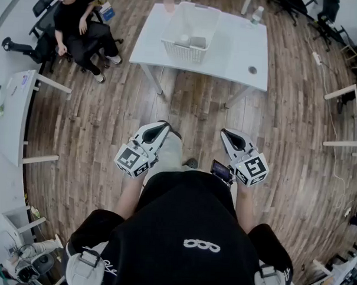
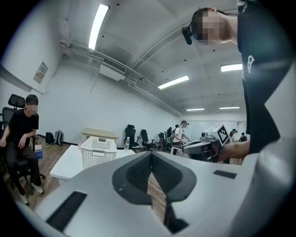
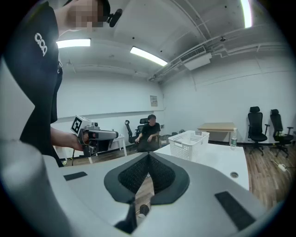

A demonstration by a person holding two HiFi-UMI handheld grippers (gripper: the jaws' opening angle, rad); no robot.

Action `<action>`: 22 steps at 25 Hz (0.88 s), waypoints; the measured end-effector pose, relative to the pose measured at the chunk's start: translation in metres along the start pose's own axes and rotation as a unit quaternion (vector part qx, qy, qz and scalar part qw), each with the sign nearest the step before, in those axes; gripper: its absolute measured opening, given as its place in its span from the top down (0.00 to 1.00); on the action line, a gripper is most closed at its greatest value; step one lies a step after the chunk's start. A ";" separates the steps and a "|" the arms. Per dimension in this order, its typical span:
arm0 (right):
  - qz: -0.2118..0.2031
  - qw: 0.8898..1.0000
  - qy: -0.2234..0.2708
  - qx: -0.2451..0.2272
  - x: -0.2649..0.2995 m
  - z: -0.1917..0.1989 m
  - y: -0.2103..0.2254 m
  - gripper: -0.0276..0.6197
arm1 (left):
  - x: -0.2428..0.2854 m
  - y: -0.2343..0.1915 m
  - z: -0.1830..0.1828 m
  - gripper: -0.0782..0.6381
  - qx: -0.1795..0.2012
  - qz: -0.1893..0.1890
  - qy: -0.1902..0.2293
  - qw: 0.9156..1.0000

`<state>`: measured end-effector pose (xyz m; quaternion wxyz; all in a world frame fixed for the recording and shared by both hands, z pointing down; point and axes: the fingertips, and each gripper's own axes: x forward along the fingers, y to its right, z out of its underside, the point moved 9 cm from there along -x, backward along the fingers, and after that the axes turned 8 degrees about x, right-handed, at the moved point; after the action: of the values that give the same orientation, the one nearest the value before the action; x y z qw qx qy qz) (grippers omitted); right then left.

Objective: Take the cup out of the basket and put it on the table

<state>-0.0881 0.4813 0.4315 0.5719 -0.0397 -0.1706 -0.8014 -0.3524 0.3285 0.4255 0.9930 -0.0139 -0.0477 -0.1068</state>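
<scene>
A white mesh basket (image 1: 191, 32) stands on the white table (image 1: 235, 50) across the room. Inside it lie a small pale cup (image 1: 184, 40) and a grey object (image 1: 198, 42). Both grippers are held near the person's waist, well short of the table. My left gripper (image 1: 165, 127) is shut with nothing between its pads, and so is my right gripper (image 1: 225, 133). The basket (image 2: 98, 150) appears far ahead of the shut left gripper (image 2: 151, 154) in the left gripper view. It also shows as the basket (image 3: 188, 143) beyond the shut right gripper (image 3: 148, 155); its contents are hidden there.
A water bottle (image 1: 257, 15) stands on the table's far right corner, and a round hole (image 1: 252, 70) is near its front edge. A person (image 1: 80, 25) sits in a chair left of the table. Other desks (image 1: 17, 114) and office chairs line the room over wooden floor.
</scene>
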 end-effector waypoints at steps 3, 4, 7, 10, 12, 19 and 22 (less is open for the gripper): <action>0.002 1.000 0.002 0.002 0.001 0.000 0.002 0.92 | 0.002 -0.002 -0.002 0.88 0.005 0.002 -0.002 1.000; 0.003 1.000 0.002 0.003 0.002 0.000 0.003 0.92 | 0.002 -0.003 -0.002 0.88 0.005 0.003 -0.003 1.000; 0.004 1.000 -0.001 0.008 0.007 0.001 0.007 0.92 | 0.008 -0.010 -0.002 0.88 0.006 0.010 -0.005 1.000; 0.001 1.000 0.000 0.011 0.017 0.000 0.015 0.92 | 0.018 -0.023 -0.003 0.88 0.012 0.015 -0.007 1.000; -0.002 1.000 0.004 0.014 0.025 -0.002 0.023 0.92 | 0.027 -0.034 -0.002 0.88 0.011 0.014 -0.006 1.000; 0.009 1.000 0.002 0.009 0.073 -0.033 0.075 0.92 | 0.078 -0.098 -0.009 0.88 0.013 0.017 0.004 1.000; 0.013 1.000 -0.002 0.003 0.104 -0.054 0.102 0.92 | 0.103 -0.137 -0.015 0.88 0.012 0.019 0.007 1.000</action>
<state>-0.0216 0.3410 0.4306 0.5825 -0.0416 -0.1736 -0.7930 -0.2798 0.1728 0.4228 0.9953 -0.0018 -0.0420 -0.0875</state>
